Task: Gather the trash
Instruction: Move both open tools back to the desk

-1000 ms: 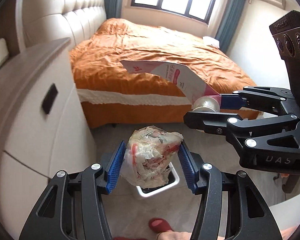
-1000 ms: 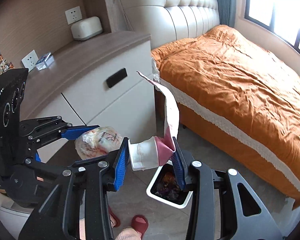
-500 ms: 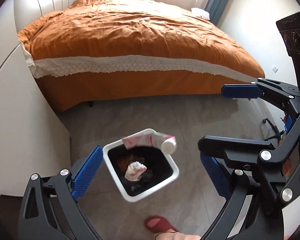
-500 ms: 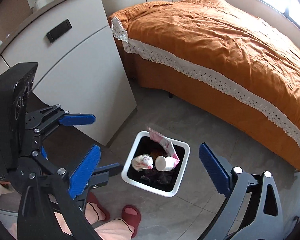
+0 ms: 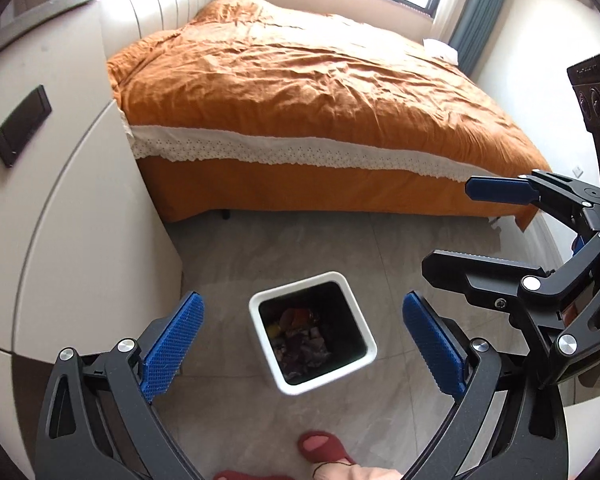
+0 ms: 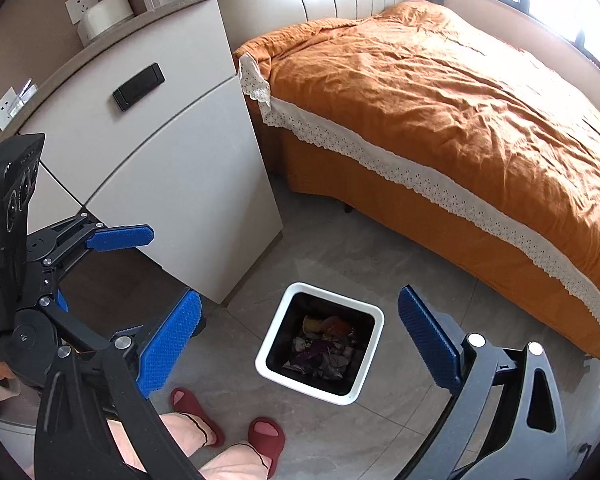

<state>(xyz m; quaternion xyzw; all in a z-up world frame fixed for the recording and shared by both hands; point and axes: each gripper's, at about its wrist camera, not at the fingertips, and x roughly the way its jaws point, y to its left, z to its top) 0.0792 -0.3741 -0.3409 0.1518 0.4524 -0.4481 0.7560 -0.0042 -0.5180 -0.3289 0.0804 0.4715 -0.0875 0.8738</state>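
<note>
Bedroom, grey tiled floor [image 5: 308, 248]; bed with orange cover [image 5: 320, 92] fills upper frame, pale cabinet [image 6: 160, 152] at left. White square bin [image 5: 362, 332] stands on floor, lower centre of both views, mixed trash [image 6: 324, 350] lying in its dark bottom. Left gripper [image 5: 304, 344] above bin, jaws just opened, now wide apart, nothing between pads. Right gripper [image 6: 300, 340] likewise above bin, jaws just opened, now wide apart, empty. Red slippers [image 6: 266, 436] on person's feet at bottom edge, near bin.
</note>
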